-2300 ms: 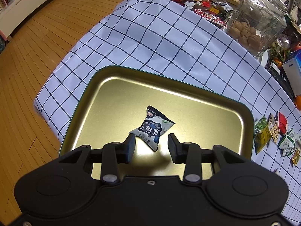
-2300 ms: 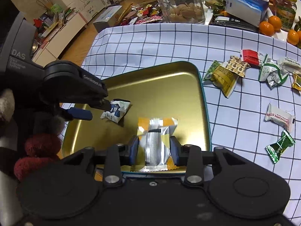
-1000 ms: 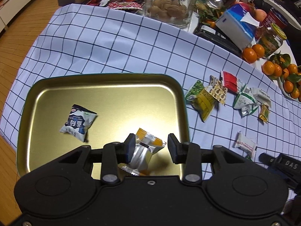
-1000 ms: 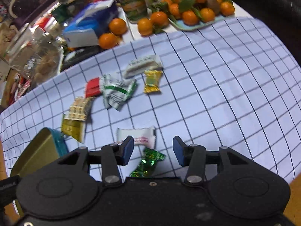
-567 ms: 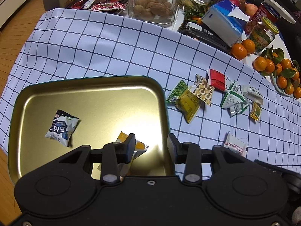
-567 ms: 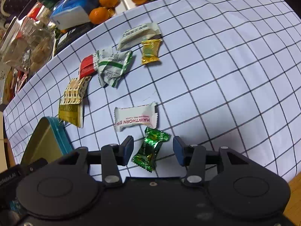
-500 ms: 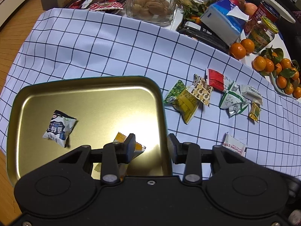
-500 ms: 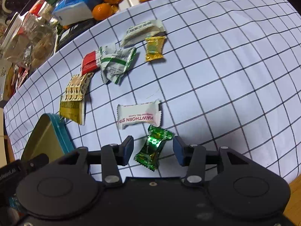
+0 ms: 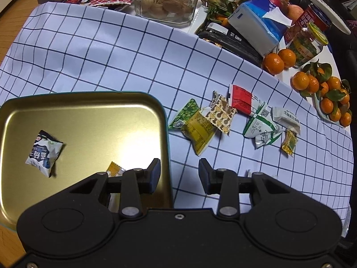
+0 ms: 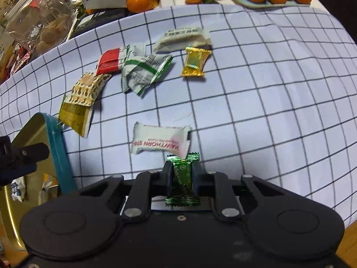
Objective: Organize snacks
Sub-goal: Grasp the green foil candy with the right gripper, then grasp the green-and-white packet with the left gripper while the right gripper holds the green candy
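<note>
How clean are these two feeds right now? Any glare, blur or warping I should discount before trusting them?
Left wrist view: sharp, a bright glare patch on the gold tray floor, grid lines of the checked cloth bowed by the fisheye. Right wrist view: softer, slight motion blur on the loose wrappers, the green candy between the right gripper pads readable, the same barrel warp toward the edges.

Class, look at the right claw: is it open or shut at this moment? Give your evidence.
Shut on the green candy. The right claw has just been closing, and its pads now press the wrapper's two sides.
</note>
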The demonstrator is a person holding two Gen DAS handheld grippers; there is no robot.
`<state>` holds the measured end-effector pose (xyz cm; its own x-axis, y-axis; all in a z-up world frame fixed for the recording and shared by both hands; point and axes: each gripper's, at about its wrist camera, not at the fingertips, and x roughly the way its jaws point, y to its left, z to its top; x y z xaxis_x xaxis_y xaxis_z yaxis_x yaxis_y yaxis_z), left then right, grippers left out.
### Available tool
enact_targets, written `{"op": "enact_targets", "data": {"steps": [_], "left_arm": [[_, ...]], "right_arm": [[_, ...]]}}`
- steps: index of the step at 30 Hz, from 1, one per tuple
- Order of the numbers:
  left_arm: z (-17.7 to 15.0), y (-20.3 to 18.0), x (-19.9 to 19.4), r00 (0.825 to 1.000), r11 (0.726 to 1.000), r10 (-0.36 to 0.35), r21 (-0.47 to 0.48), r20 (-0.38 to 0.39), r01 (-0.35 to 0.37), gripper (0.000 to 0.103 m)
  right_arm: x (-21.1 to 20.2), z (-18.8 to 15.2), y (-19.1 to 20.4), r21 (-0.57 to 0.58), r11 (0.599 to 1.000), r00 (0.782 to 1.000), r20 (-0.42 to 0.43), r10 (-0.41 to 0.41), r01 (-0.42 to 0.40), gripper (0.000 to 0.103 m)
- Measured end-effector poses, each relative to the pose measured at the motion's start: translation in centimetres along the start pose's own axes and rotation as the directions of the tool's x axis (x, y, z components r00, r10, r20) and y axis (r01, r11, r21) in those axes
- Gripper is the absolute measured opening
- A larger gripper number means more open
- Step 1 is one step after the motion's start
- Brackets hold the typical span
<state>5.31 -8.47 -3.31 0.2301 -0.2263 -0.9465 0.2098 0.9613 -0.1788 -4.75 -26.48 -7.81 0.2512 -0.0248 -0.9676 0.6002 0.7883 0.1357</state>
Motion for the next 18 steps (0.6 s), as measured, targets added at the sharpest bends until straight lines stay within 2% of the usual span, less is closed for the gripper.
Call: {"op": "enact_targets", "data": {"steps": [6,12,18], "left_arm": [[-0.2,-2.2,1.0,1.000,1.000,-0.005,0.031,-0.008,0.005,0.047],[-0.5,-4.7,1.5,0.999,0.995,-0.048,0.082,0.007,0.048,0.047],[-1.0,-6.9,2.0,0.996,0.988,-0.088,0.133,0.024,0.084,0.047]], "right_arm": [[-1.4,1.7,-3.0,0.084,0.996,0.999,0.037,0.022,-0.025,0.020],[-2.0,2.8,-6.7,0.206,0.977,0.998,0.042,0.049,-0.057,0.020],[-2.2,3.5,-7.8,0.232,0.970,0.997,0.047,0.069,-0.078,0.020]]}}
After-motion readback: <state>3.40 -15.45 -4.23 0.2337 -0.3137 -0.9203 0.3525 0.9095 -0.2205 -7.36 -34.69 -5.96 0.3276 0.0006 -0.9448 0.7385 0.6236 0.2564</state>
